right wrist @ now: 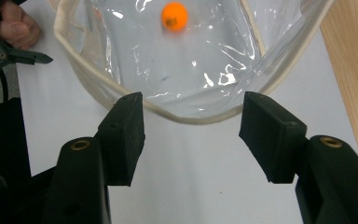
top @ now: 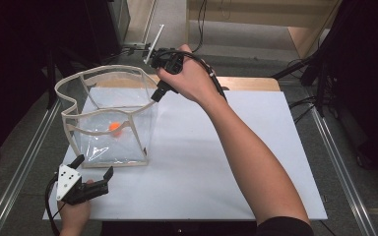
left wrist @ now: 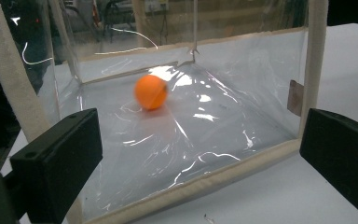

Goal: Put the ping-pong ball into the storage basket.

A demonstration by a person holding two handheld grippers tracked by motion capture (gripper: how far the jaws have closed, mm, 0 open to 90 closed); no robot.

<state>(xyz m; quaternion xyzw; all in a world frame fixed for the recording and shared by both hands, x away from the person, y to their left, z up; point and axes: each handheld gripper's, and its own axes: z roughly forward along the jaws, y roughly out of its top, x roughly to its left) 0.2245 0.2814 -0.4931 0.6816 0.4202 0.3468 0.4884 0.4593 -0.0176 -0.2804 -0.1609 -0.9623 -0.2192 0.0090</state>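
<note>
A clear plastic bag [top: 112, 118] with cream fabric edging stands open on the white table [top: 206, 162]. An orange ball [top: 114, 128] lies on its floor, also seen through the wall [left wrist: 151, 91] and from above [right wrist: 174, 16]. My left gripper [top: 94, 167] rests open at the table's near left, just in front of the bag's lower edge [left wrist: 205, 182]. My right gripper [top: 155, 96] hovers open over the bag's far right rim [right wrist: 191, 116], jaws pointing down, nothing between them.
A wooden strip [top: 248, 82] runs along the table's far edge. Metal rails [top: 339, 167] flank the table on both sides. Cables and dark equipment [top: 325, 73] sit on the floor beyond. White tabletop stretches to the right of the bag.
</note>
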